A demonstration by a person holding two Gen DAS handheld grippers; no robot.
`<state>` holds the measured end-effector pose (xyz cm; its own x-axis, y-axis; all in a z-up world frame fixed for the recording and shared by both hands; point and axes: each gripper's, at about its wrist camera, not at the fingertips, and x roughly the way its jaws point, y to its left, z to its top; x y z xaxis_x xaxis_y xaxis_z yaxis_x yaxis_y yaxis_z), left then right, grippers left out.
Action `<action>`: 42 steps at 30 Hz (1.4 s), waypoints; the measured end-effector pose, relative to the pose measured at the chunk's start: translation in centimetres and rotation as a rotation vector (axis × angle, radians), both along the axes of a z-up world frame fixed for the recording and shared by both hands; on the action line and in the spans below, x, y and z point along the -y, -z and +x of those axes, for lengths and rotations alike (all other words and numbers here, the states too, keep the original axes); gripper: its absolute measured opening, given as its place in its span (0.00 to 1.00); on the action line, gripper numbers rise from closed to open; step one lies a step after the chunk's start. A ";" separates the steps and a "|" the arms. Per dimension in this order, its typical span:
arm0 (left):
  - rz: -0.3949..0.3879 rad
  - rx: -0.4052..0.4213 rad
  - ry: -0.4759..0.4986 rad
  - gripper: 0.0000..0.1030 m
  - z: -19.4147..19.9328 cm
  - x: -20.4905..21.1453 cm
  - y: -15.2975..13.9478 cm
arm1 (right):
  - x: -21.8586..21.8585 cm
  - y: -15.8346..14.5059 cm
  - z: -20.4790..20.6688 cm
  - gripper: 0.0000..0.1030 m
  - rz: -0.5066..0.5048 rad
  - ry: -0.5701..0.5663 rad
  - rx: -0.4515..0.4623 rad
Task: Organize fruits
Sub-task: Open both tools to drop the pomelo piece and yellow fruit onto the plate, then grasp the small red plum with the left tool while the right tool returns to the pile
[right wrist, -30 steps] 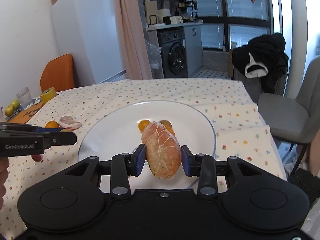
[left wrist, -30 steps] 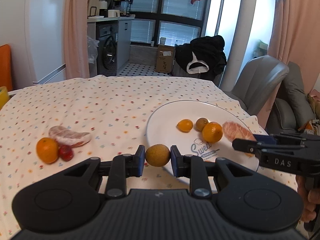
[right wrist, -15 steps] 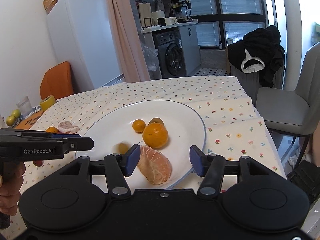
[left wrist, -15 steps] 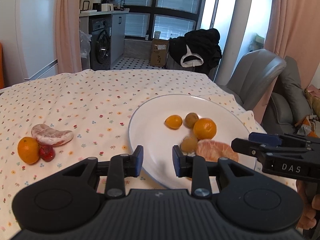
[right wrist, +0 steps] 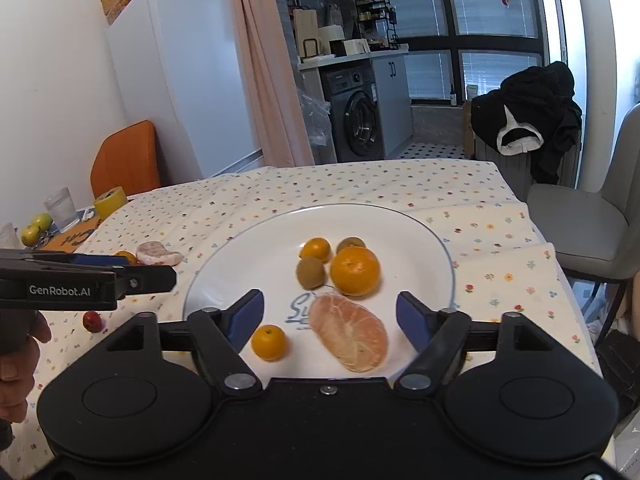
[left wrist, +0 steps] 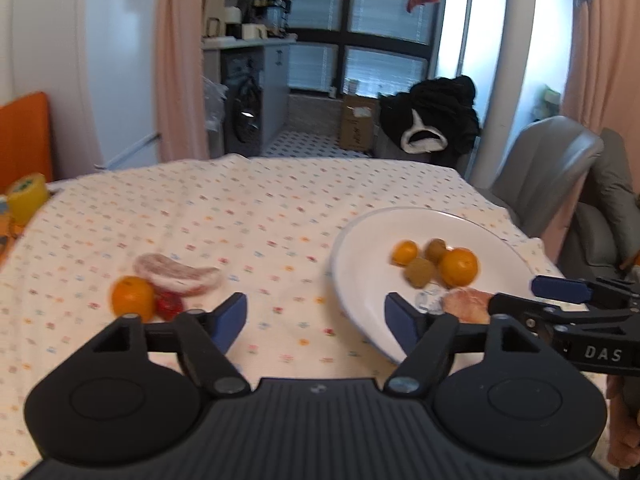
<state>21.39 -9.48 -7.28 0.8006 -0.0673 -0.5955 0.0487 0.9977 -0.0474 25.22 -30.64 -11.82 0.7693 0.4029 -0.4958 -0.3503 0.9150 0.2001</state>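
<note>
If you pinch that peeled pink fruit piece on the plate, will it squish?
Probably. The peeled fruit piece has no rind, just thin skin, so a hard pinch could burst it. It lies flat on the plate, so it likely won't roll, unlike the round orange.

This is someone's home, a lived-in flat with dining area and laundry nook in one room. A tall white fridge (right wrist: 180, 72) stands against the wall at upper left, cardboard boxes on top. Peach curtains (right wrist: 264, 60) hang beside it. Behind them, at centre frame, a front-loading washing machine (right wrist: 358, 120) sits under a worktop crowded with kitchen bits. Dark clothes (right wrist: 524, 120) are heaped at right, near a grey chair (right wrist: 600, 216). The counter in the foreground wears a flower-dotted cloth (right wrist: 360, 184), with a white plate (right wrist: 248, 256) of fruit on it. An orange chair (right wrist: 124, 160) shows at left.
</note>
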 end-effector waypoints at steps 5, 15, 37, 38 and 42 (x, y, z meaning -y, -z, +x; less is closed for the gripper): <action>0.015 0.016 -0.059 0.83 -0.6 -1.7 -0.3 | -1.5 -0.4 -0.1 0.79 -0.010 -0.020 0.015; 0.028 0.007 -0.132 0.84 -1.9 -5.0 0.3 | -3.5 -0.4 0.3 0.94 0.002 -0.006 0.011; -0.100 -0.012 -0.250 0.81 -4.7 -11.2 2.3 | -9.9 -1.4 1.2 0.98 -0.023 -0.128 0.024; -0.112 -0.020 -0.248 0.79 -4.7 -11.3 2.6 | -10.2 -1.5 1.1 0.98 -0.027 -0.138 0.026; -0.146 -0.048 -0.235 0.66 -4.5 -11.4 3.4 | -11.5 -1.8 0.9 0.98 -0.043 -0.174 0.032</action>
